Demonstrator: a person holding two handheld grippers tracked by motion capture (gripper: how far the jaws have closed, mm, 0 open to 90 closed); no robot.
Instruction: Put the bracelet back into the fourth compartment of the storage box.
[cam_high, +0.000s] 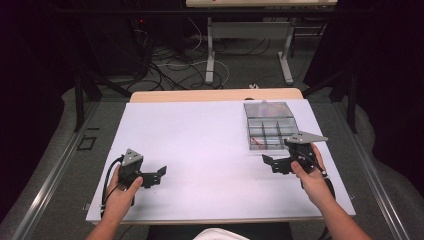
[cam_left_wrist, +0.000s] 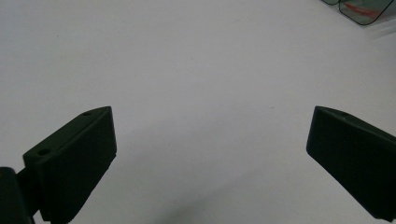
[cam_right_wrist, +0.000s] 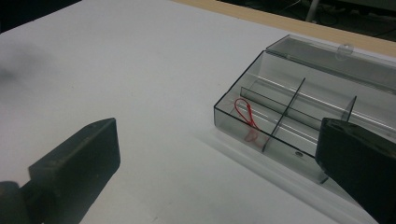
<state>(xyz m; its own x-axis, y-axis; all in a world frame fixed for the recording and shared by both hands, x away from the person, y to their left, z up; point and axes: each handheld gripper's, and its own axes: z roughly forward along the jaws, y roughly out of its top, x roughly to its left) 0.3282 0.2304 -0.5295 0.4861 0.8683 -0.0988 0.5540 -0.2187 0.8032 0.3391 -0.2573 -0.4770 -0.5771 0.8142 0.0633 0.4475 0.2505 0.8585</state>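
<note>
Red loop (cam_right_wrist: 247, 116) lies in the near-left compartment of the clear divided box (cam_right_wrist: 299, 112) at the table's right, so my right gripper (cam_high: 280, 162) waits beside it, jaws spread wide, while my left gripper (cam_high: 150, 175) rests apart, equally released.

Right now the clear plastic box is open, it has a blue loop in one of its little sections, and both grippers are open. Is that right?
Almost. The loop is red, not blue; the right gripper view shows it lying in a near corner section of the clear plastic box. The rest holds: the box's lid is open, and the left gripper and the right gripper both have their jaws wide apart.
</note>
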